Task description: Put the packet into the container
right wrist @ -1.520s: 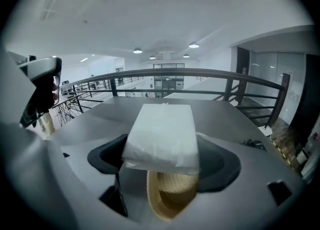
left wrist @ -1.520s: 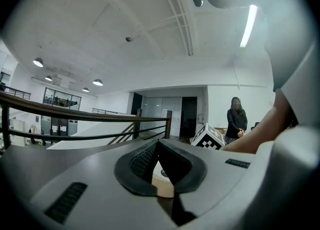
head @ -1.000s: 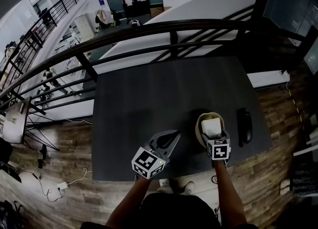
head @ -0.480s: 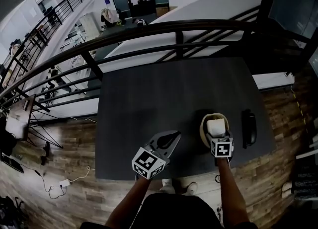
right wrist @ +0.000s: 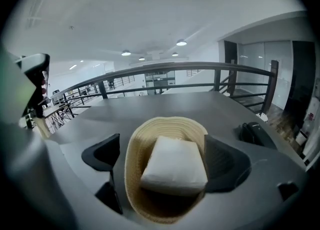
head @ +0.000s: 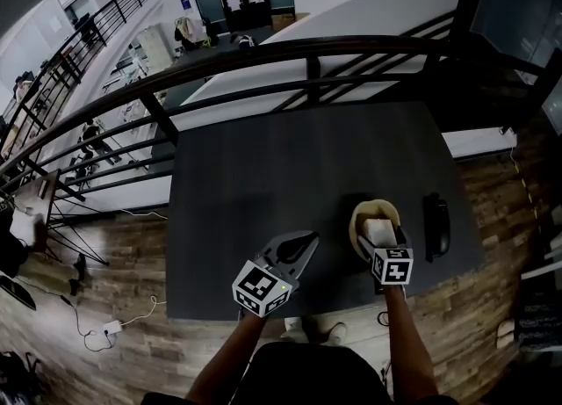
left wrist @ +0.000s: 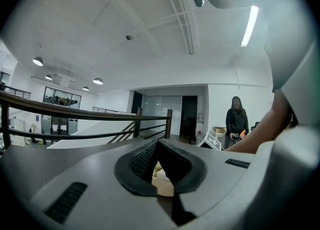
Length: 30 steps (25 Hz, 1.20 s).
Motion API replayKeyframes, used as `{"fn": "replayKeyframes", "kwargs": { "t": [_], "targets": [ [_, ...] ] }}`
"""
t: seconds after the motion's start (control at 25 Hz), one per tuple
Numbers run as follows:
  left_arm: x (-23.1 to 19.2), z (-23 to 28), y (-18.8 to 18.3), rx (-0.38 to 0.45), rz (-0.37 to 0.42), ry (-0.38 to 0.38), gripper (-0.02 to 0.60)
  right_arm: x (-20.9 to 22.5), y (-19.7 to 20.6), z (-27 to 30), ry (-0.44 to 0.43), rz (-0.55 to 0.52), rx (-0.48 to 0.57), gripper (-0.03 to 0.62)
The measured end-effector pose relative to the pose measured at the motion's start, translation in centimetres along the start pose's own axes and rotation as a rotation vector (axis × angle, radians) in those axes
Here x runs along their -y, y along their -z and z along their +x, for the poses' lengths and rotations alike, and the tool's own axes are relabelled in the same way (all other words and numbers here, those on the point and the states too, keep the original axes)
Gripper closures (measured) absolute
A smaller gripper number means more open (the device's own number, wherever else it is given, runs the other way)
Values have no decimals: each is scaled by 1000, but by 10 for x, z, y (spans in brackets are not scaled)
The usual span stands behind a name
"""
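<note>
A white packet [head: 378,229] [right wrist: 175,166] lies inside a round straw basket [head: 355,221] [right wrist: 137,149] on the dark grey table [head: 263,175]. My right gripper [head: 384,238] [right wrist: 164,154] hangs over the basket's near side. Its jaws are opening and stand wide on either side of the packet, with the pads off it. My left gripper [head: 303,245] [left wrist: 158,144] rests low over the table to the left of the basket. Its jaws are shut and hold nothing.
A black handset-like object [head: 435,223] [right wrist: 256,133] lies just right of the basket. A black railing [head: 307,52] runs along the table's far edge. A person [left wrist: 236,121] stands far off in the left gripper view.
The right gripper has drawn back a little toward the table's near edge while the packet stays in the basket. The left gripper has not moved.
</note>
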<state>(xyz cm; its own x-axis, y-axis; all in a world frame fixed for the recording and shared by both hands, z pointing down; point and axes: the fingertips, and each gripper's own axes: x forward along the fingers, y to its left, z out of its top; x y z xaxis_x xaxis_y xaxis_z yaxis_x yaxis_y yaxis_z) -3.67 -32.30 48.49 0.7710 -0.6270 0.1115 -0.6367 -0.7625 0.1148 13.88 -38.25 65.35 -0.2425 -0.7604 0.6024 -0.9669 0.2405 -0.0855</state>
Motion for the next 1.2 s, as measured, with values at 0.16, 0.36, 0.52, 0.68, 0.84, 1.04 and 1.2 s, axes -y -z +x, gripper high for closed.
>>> {"fn": "replayKeyframes", "kwargs": {
  "t": [0.16,0.36,0.52,0.68,0.84,1.04,1.2],
  "targets": [
    [5,7,0,6,-2,10,583,-10,-23,-24,-58,-30,98,77],
    [17,16,-4,18,5,44,583,-34,-58,-63,-139,-78,211,113],
    [25,22,-8,33,8,63,583,-50,-83,-96,-186,-115,309,217],
    [33,26,-12,49,12,80,583,-60,-95,-124,-205,-142,382,313],
    [45,28,-21,98,14,109,583,-71,-107,-150,-247,-171,465,343],
    [55,30,-29,129,29,123,583,-78,-114,-171,-258,-205,513,432],
    [59,30,-31,123,40,120,583,-84,-126,-186,-261,-200,565,487]
  ]
}}
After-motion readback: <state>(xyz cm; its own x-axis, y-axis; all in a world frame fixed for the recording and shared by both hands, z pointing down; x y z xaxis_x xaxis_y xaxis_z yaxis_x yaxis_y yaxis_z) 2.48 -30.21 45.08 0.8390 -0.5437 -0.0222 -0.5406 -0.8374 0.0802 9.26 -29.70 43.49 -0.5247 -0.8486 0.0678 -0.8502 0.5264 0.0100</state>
